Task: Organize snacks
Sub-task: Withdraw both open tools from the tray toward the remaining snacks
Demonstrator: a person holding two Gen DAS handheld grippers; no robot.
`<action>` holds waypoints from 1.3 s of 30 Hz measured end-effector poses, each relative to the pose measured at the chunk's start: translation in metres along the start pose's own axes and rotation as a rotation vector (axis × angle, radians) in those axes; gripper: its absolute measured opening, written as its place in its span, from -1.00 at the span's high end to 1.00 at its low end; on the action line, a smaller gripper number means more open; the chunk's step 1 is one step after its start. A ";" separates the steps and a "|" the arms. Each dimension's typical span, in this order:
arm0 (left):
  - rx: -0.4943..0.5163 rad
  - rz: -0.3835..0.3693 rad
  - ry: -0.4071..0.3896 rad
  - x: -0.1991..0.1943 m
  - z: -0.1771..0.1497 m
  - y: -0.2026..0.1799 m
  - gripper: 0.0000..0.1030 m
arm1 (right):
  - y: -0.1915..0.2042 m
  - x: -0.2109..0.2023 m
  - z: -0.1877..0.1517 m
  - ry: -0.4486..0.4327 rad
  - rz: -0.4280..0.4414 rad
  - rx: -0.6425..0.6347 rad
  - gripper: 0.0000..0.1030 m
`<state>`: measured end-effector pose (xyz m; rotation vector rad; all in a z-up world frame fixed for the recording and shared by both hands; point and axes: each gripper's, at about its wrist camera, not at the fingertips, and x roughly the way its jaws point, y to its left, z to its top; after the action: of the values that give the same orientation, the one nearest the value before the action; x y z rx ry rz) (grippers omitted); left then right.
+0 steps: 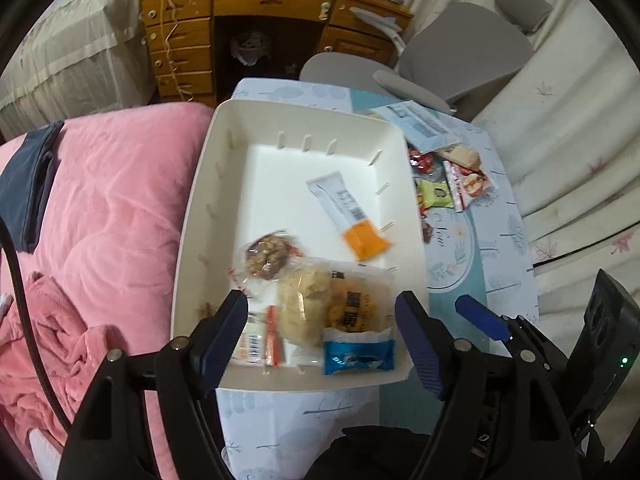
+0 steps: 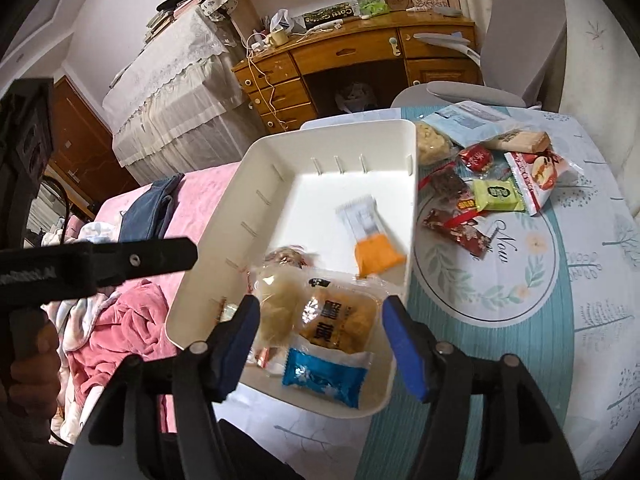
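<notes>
the left claw (image 1: 320,332) and the right claw (image 2: 318,336) are both seen spread wide above the near end of the white bin (image 1: 192,216), with nothing gripped. in the bin's near end a blue packet (image 1: 358,354), a pastry pack (image 1: 354,304) and a nut cluster (image 1: 266,256) are gathered; toward its middle a white-and-orange sachet (image 1: 348,216) is laid. right of the bin, loose snacks (image 2: 496,194) are scattered on the tabletop (image 2: 560,320). left of the bin a pink bed (image 1: 104,200) is seen.

Bin (image 1: 200,184) on table (image 1: 500,280); bed (image 1: 120,200) left, loose snacks (image 1: 452,180) right.
</notes>
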<state>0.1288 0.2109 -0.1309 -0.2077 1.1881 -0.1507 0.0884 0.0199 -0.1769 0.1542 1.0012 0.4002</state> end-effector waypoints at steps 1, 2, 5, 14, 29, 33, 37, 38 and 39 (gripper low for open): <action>0.011 -0.005 0.000 0.000 0.001 -0.005 -0.46 | -0.002 -0.001 0.000 0.001 -0.002 0.002 -0.30; 0.015 -0.006 0.002 0.001 0.001 -0.009 -0.47 | -0.005 -0.003 0.000 0.003 -0.007 0.005 -0.30; 0.026 -0.020 0.013 0.004 0.004 -0.024 -0.49 | -0.015 -0.009 0.000 0.012 -0.018 0.018 -0.31; 0.046 -0.050 0.021 0.011 0.019 -0.073 -0.54 | -0.060 -0.026 0.001 0.021 -0.048 0.057 -0.31; 0.020 -0.046 0.048 0.049 0.079 -0.166 -0.58 | -0.152 -0.036 0.039 0.017 -0.065 0.074 -0.31; 0.002 -0.036 0.061 0.071 0.099 -0.188 -0.58 | -0.177 -0.030 0.051 0.021 -0.059 0.077 -0.31; -0.044 -0.042 0.084 0.094 0.116 -0.203 -0.58 | -0.200 -0.022 0.063 0.024 -0.052 0.064 -0.31; -0.053 -0.044 0.088 0.098 0.119 -0.205 -0.58 | -0.204 -0.021 0.065 0.024 -0.052 0.062 -0.31; -0.062 -0.043 0.092 0.104 0.122 -0.208 -0.58 | -0.209 -0.019 0.068 0.022 -0.050 0.060 -0.31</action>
<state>0.2789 -0.0045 -0.1309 -0.2834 1.2808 -0.1627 0.1903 -0.1754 -0.1899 0.1787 1.0369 0.3266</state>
